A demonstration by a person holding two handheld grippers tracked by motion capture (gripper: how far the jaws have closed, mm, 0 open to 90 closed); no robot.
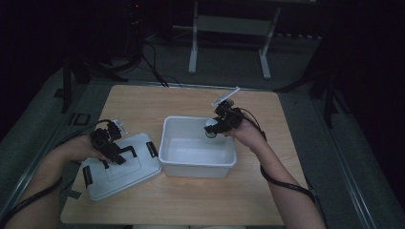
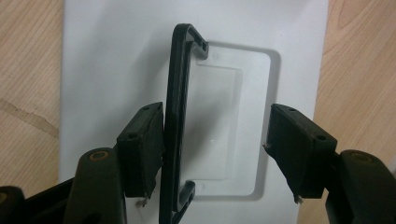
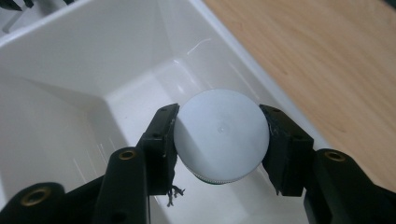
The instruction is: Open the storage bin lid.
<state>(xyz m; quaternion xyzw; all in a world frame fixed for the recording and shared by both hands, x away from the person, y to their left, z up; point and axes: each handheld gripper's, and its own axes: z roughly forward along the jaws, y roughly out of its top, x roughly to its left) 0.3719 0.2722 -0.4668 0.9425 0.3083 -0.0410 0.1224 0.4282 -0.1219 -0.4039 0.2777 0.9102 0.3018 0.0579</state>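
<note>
A: Two grippers, fingers first. Right gripper point(image 3: 219, 140) fingers point(image 3: 161, 144) are clamped on a round white cap point(image 3: 220, 133), one pad on each side of it, ridged edge showing at the bottom of the cap

B: Where's the cap sitting?

A: Held in the air over the open white bin point(image 3: 70, 70), near its corner by the far right wall. High view agrees: right gripper point(image 1: 213, 130) over the bin's far right part point(image 1: 168, 143), cap point(image 1: 210, 123) between the fingers, not touching the bin floor

B: Left one?

A: Left gripper point(image 2: 215, 149) fingers point(image 2: 140, 149) stand partly apart, straddling the black handle point(image 2: 176, 116) of the white lid point(image 2: 93, 70). Left-hand pad touches the handle's side, the other pad is well off it over the lid's recess. No squeeze on the handle, so call it not gripping

B: Lid location?

A: Flat on the table point(image 1: 143, 100), just left of the bin, its near corner touching or nearly touching the bin, can't tell which. Black clips point(image 1: 152, 149) on the lid's ends. Left gripper point(image 1: 117, 160) right over the lid point(image 1: 138, 167) in the high view

B: Beyond that?

A: Person's forearms come in from the bottom, cables trail from both grippers. Room around the table is dark, a white frame point(image 1: 193, 43) stands on the floor behind
</note>
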